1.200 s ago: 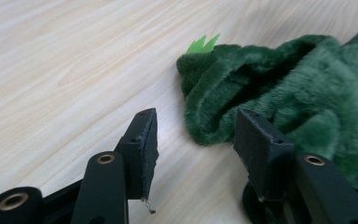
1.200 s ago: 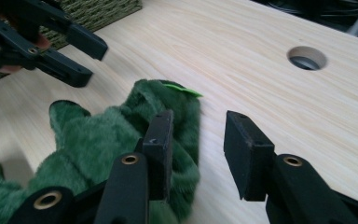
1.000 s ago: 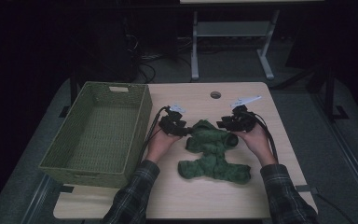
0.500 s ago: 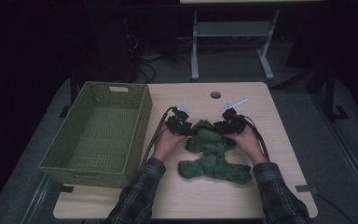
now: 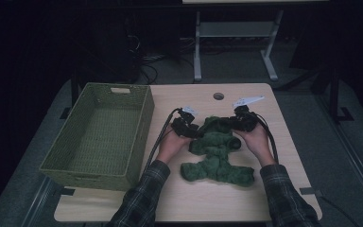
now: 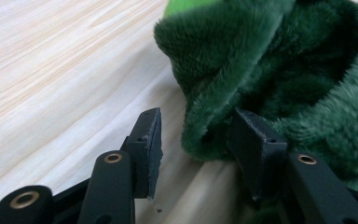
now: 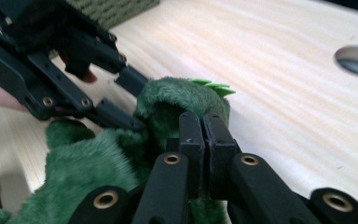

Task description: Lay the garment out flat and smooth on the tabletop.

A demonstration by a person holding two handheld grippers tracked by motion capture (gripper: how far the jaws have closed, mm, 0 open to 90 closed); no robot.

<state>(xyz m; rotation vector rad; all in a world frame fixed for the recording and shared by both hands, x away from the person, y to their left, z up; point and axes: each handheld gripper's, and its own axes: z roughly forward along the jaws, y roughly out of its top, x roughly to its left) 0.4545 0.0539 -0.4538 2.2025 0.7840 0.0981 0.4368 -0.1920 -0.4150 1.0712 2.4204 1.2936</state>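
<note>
A dark green plush toy (image 5: 216, 152) with light green spikes (image 7: 214, 86) lies on the wooden table (image 5: 264, 194). My left gripper (image 5: 189, 127) is at the toy's upper left end. Its jaws are open (image 6: 200, 151) around a raised fold of fur (image 6: 205, 112) that touches the right-hand jaw. My right gripper (image 5: 239, 122) is at the upper right end. Its jaws are shut (image 7: 199, 122), tips pressed into the same raised fold (image 7: 168, 95). The left gripper (image 7: 126, 100) shows across from it with one jaw under the fold.
A green woven basket (image 5: 142, 127) stands empty along the table's left side, close to the left arm. A round cable hole (image 5: 218, 96) is in the tabletop behind the toy. A metal stand (image 5: 236, 33) is on the floor beyond.
Both hands moved inward toward the toy's top end. The grippers went from beside the toy to meeting at its upper fold.
</note>
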